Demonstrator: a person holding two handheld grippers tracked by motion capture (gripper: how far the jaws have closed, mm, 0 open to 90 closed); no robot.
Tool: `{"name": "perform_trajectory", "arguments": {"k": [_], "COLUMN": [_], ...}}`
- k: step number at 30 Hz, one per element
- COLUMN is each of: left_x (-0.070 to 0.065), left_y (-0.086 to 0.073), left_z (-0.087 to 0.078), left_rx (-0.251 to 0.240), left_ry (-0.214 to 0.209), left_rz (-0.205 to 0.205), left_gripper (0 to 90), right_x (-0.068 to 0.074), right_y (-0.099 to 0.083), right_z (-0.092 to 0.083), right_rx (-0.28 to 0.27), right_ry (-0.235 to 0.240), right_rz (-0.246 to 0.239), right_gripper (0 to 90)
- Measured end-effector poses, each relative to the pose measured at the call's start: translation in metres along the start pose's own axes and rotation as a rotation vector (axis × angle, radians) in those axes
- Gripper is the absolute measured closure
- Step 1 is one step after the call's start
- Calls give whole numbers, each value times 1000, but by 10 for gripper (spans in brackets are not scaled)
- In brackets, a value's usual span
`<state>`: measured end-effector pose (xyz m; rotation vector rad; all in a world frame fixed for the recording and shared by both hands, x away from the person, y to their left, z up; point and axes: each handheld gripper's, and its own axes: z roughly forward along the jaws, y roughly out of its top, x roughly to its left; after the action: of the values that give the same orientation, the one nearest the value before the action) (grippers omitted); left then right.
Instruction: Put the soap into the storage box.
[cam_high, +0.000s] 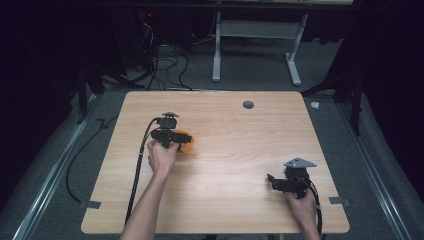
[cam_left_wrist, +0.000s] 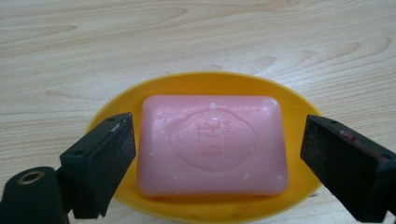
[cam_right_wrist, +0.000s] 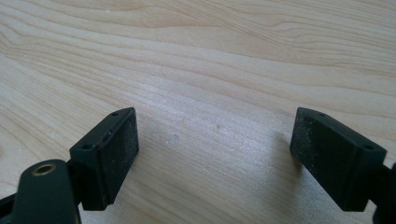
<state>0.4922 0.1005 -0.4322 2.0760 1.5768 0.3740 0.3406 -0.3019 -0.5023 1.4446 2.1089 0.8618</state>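
A pink bar of soap (cam_left_wrist: 212, 144) lies flat in a yellow oval dish (cam_left_wrist: 205, 84) on the wooden table. My left gripper (cam_left_wrist: 215, 158) is open, one jaw on each side of the soap, apart from it. In the high view the left gripper (cam_high: 170, 131) hangs over the yellow dish (cam_high: 187, 142) at the table's left middle, and hides the soap. My right gripper (cam_high: 285, 180) is at the front right, open above bare wood. In its own view the right gripper (cam_right_wrist: 215, 154) has nothing between its jaws.
The wooden table (cam_high: 225, 150) has a dark round hole (cam_high: 248, 104) near its far edge. Cables trail from both grippers off the front edge. Beyond the table are a grey carpet, black cables and a white desk frame (cam_high: 257, 45).
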Motion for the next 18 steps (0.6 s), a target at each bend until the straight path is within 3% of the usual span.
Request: {"name": "perform_trajectory", "arguments": {"k": [14,18], "left_x": [7,11], "left_y": [-10,-13], "left_z": [-31,-38], "left_rx": [-59,-69], "left_ry": [-36,-27], "left_rz": [10,10], "left_gripper": [127,130], "right_x": [0,0], "right_y": [0,0], "right_z": [0,0], "right_rx": [-1,-1], "right_ry": [0,0], "right_rz": [0,0], "right_gripper": [161,161]}}
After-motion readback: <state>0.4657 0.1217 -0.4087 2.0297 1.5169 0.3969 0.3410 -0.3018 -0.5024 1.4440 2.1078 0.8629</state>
